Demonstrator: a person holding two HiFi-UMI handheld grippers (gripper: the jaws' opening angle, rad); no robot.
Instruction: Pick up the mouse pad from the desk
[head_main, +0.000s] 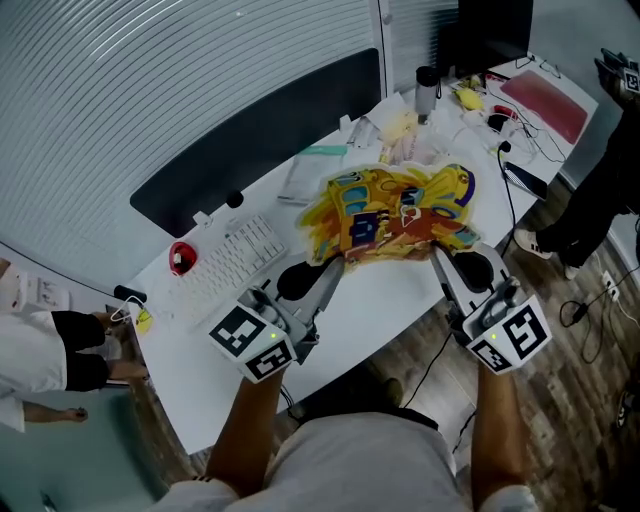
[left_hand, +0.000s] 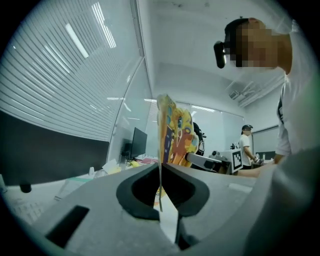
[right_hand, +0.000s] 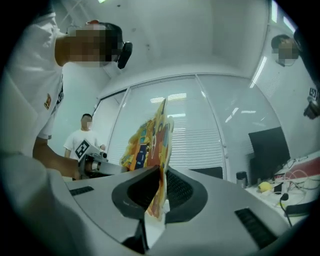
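While both grippers pinched it, the mouse pad (head_main: 395, 212) hung bunched and rumpled over the white desk (head_main: 385, 305), right of the keyboard (head_main: 235, 255). The left gripper (head_main: 335, 267) was clamped on the pad's near-left edge and the right gripper (head_main: 437, 256) on its near-right edge. Each gripper view showed the thin sheet standing edge-on in the slit between closed jaws, pads pressed on it.

Key relation: the pad lay ahead of the fingers on both sides, running away from the person toward the desk's far clutter. Its long axis ran left to right, from one gripper to the other. Neither hand was nearer, since each held its own end, and the middle sagged between them.

Whether the far edge touched the desk could not be told from the head view. Judged: the grasp was done and the lift looked under way. The next move probably needed both hands rising together, kept apart so the slack didn't fold.
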